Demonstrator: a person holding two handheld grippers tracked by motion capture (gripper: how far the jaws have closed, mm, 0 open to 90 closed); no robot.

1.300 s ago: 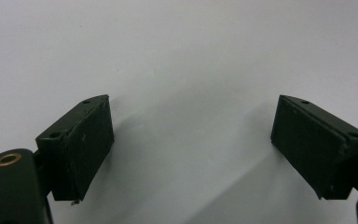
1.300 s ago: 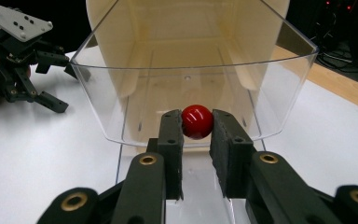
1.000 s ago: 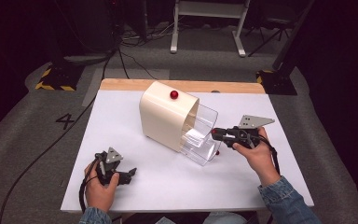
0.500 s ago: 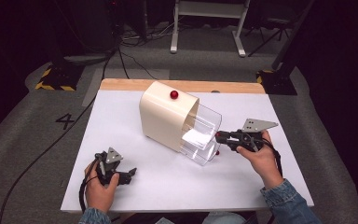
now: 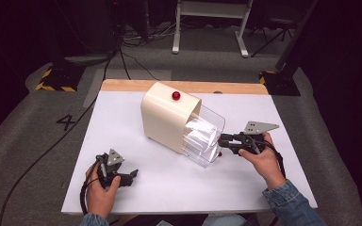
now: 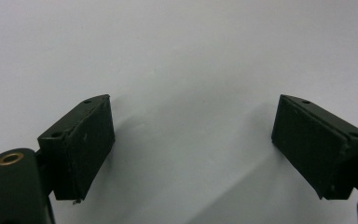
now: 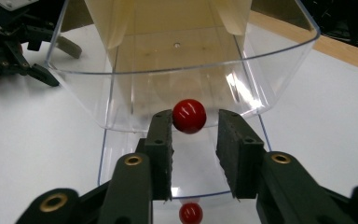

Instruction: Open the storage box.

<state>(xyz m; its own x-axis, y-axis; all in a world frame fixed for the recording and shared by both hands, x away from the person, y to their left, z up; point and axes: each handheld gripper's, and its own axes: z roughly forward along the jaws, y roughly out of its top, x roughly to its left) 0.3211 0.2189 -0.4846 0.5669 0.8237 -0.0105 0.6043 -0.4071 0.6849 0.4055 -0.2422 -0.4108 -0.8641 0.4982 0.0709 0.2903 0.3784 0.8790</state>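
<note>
A cream box (image 5: 167, 120) with a red button (image 5: 176, 95) on top stands mid-table, and its clear drawer (image 5: 202, 136) is tilted out toward the right. My right gripper (image 5: 222, 141) sits at the drawer's front. In the right gripper view its jaws (image 7: 189, 133) flank the drawer's red knob (image 7: 189, 115). The left pad touches the knob and a narrow gap shows at the right pad. Near the front left of the white table (image 5: 122, 113), my left gripper (image 5: 131, 176) rests open, with only bare table between its jaws (image 6: 191, 140).
The drawer (image 7: 186, 70) looks empty inside. A wooden strip (image 5: 184, 86) edges the table's far side. Cables, a stand's legs and yellow-black floor tape (image 5: 52, 86) lie beyond the table. The left gripper (image 7: 14, 46) shows beyond the drawer in the right gripper view.
My right gripper has dropped slightly and edged in at the drawer's front. The drawer stays tilted out. The left gripper has not moved.
</note>
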